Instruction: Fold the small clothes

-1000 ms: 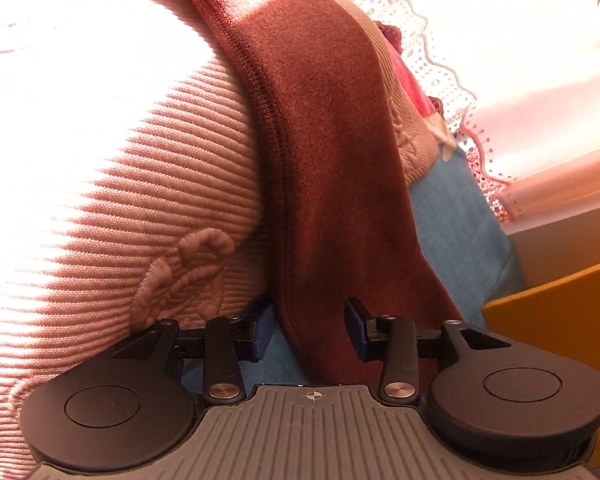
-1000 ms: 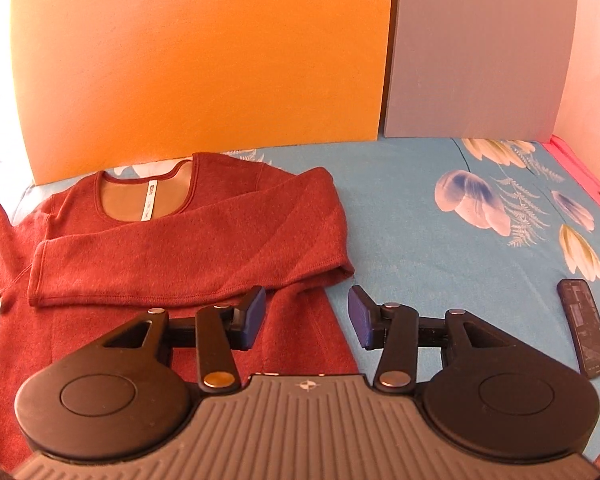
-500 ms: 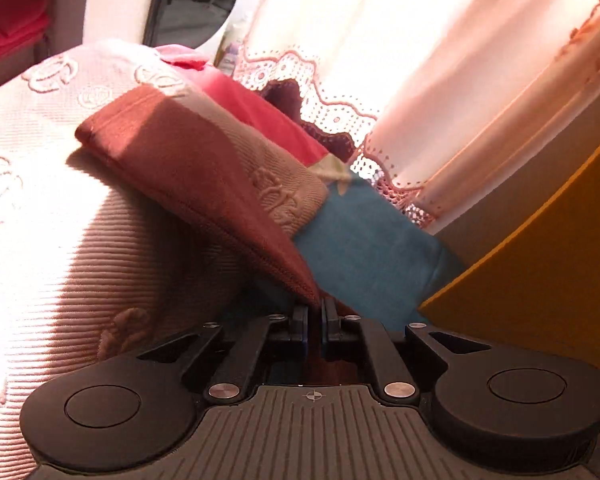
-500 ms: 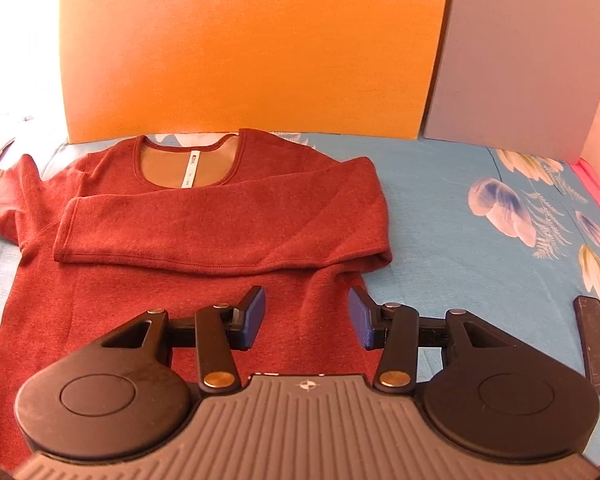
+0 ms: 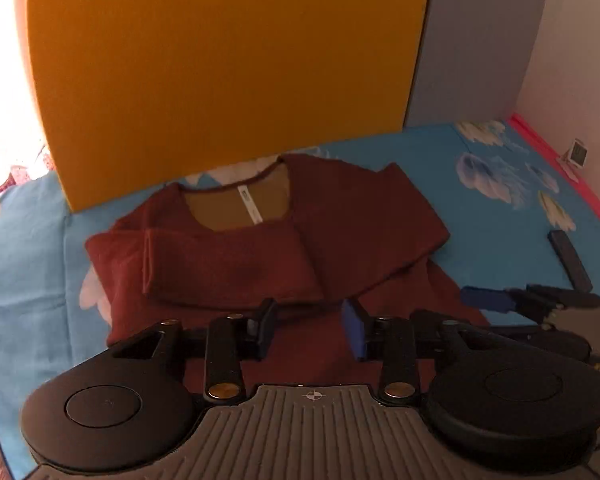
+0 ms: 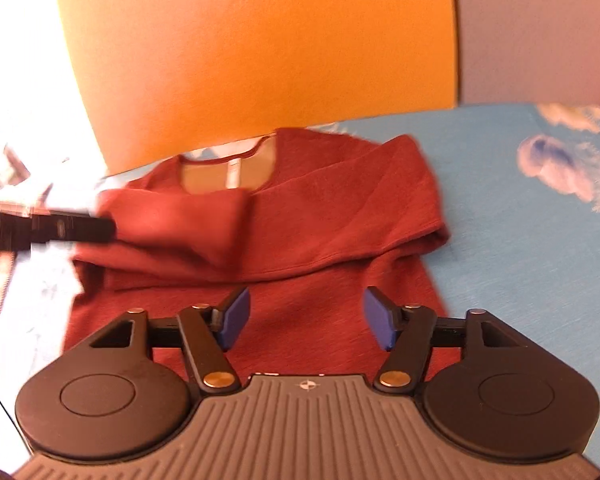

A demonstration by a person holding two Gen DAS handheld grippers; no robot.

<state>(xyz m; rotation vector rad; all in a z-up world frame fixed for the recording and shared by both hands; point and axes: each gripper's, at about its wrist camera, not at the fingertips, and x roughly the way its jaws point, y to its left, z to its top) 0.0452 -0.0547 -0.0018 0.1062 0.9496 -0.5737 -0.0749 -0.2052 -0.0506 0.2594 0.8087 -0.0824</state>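
**Left wrist and right wrist views: sweater flat on the sheet, both grippers free of it**

Left wrist view, going left to right: your left gripper [image 5: 310, 330] hangs over the lower body of the red sweater [image 5: 260, 260]. Its jaws are opening and stand wide apart, with nothing pinched between them. The sweater lies face up on the blue floral sheet [image 5: 500, 208], neckline toward the far edge, just before the orange board [image 5: 220, 72]. Both sleeves are folded across the chest, overlapping. A grey board [image 5: 480, 40] stands right of the orange one. A dark remote [image 5: 571, 259] lies near the sheet's right edge, well apart from the sweater. One blue-padded finger of your right gripper [image 5: 487, 299] reaches in from the right, beside the sweater's hem side.

Right wrist view: your left gripper's finger [image 6: 72, 229], blurred, lies at the sweater's left shoulder; contact cannot be told. Your right gripper [image 6: 306, 318] hovers above the sweater's body, jaws opening, pads clear of the cloth, gripping nothing.
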